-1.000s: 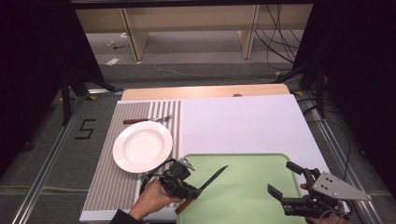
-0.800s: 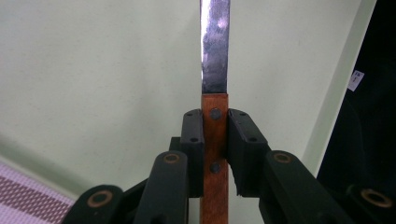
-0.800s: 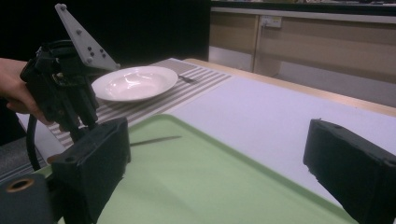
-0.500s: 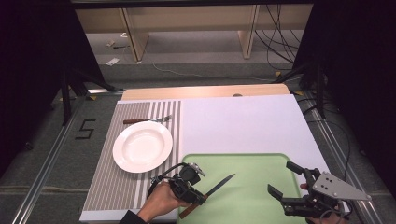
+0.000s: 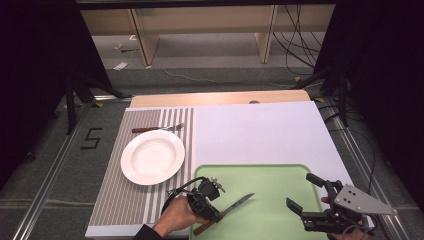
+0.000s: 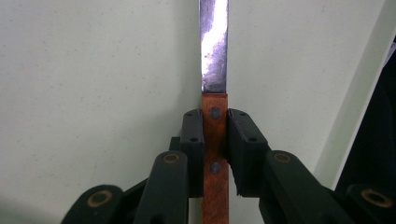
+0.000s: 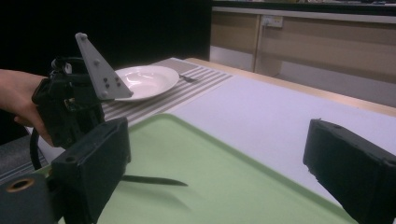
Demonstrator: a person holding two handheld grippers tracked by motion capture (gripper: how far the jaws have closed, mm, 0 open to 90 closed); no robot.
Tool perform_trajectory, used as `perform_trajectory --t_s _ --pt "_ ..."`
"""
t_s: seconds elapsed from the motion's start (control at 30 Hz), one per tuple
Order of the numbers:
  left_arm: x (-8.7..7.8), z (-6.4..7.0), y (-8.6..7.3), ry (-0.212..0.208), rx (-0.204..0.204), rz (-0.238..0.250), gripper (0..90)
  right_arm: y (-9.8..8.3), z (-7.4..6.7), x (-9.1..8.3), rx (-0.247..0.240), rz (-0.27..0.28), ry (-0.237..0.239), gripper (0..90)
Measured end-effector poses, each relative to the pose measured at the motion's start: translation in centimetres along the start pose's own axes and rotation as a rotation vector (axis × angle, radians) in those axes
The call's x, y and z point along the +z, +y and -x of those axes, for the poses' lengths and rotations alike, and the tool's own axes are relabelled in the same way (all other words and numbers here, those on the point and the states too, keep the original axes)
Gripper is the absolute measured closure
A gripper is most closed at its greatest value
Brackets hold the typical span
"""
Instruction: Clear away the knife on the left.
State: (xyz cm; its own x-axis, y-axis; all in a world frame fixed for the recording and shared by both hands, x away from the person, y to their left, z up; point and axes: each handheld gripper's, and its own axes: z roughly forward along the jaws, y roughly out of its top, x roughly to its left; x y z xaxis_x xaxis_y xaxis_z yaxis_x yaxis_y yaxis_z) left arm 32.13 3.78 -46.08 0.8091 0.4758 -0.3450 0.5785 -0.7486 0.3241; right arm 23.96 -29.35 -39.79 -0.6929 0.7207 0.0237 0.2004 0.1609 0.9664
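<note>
A knife (image 5: 236, 203) with a steel blade and a brown wooden handle hangs low over the near left part of the green tray (image 5: 272, 177), tip pointing right and away. My left gripper (image 5: 216, 215) is shut on its handle. In the left gripper view the two black pads (image 6: 193, 135) clamp the handle of the knife (image 6: 214, 51) just behind the blade, above the tray (image 6: 93, 70). My right gripper (image 5: 304, 193) stands open over the tray's near right corner. In the right gripper view its jaws (image 7: 219, 140) are wide apart with nothing between them, and the knife (image 7: 154, 180) shows beyond.
A white plate (image 5: 152, 157) sits on the striped placemat (image 5: 120, 200), with a wooden-handled fork (image 5: 157, 129) just behind it. A white mat (image 5: 255, 130) covers the table's middle and right. The table's near edge runs just below both hands.
My left gripper has carried the knife to the right and a little lower, further in over the tray. The right gripper has kept still.
</note>
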Motion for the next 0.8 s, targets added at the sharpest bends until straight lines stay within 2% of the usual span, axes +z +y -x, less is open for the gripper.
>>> perform_trajectory --t_s 0.07,0.27,0.3,0.33,0.43,0.6,0.8 --pt "0.2 0.0 0.0 -0.001 0.003 -0.013 76.8 0.0 0.0 0.0 0.001 0.000 0.000 8.4" --pt "0.3 0.0 0.1 -0.007 0.003 -0.011 76.5 0.0 0.0 0.0 -0.001 0.000 0.000 8.5" --pt "0.4 -0.2 0.1 0.002 0.047 0.001 76.2 0.0 0.0 0.0 -0.001 0.000 0.001 8.5" --pt "0.3 0.0 0.0 -0.003 0.018 -0.014 76.0 0.0 0.0 0.0 -0.001 0.000 0.001 8.4" --pt "0.3 0.2 0.0 0.002 0.033 -0.016 75.5 0.0 0.0 0.0 -0.001 0.000 0.001 8.4" --pt "-0.4 0.4 0.0 0.004 0.053 0.026 63.8 0.0 0.0 0.0 -0.002 0.001 0.002 8.5" --pt "-0.7 0.8 -0.1 0.070 0.087 0.062 39.7 0.0 0.0 0.0 -0.002 0.004 0.003 8.5"
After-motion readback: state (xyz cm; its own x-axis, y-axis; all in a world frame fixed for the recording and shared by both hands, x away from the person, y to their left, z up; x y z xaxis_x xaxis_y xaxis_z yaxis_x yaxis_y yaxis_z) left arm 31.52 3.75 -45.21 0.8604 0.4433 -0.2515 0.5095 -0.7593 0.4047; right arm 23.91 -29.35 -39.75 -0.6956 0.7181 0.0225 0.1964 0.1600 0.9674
